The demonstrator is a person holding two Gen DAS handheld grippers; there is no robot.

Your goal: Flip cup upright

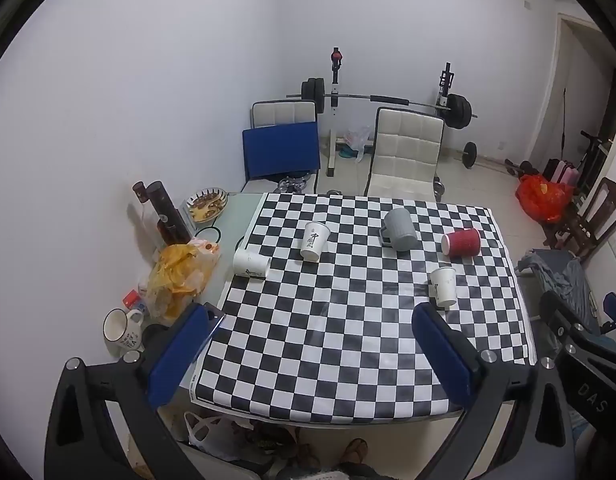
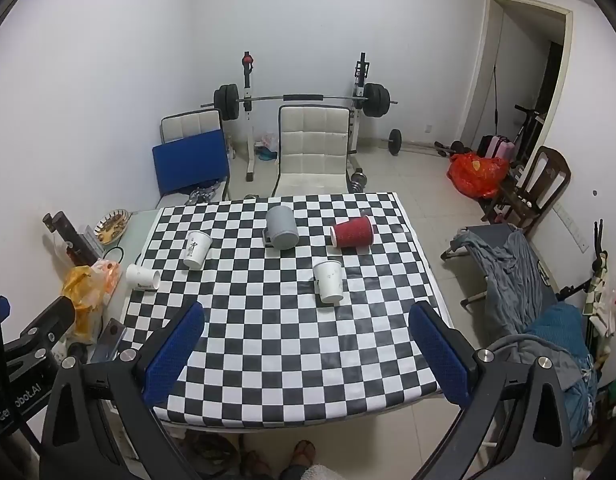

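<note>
On the checkered table (image 1: 347, 340) (image 2: 288, 340) stand or lie several cups. A red ribbed paper cup (image 1: 461, 242) (image 2: 352, 232) lies on its side at the far right. A white paper cup (image 1: 250, 263) (image 2: 143, 277) lies on its side at the left edge. Two white paper cups (image 1: 314, 241) (image 1: 443, 286) (image 2: 196, 249) (image 2: 329, 281) stand with their wide end up. A grey mug (image 1: 399, 229) (image 2: 282, 227) stands mouth down at the far middle. My left gripper (image 1: 313, 320) and right gripper (image 2: 308, 318) are open and empty, above the near edge of the table.
Clutter fills the table's left strip: a yellow bag (image 1: 180, 276), a white mug (image 1: 122, 328), a dark bottle (image 1: 168, 212), a plate of food (image 1: 207, 204). Two chairs (image 1: 403, 152) and a barbell rack (image 1: 387, 98) stand beyond. A cot with grey cloth (image 2: 507, 264) is to the right.
</note>
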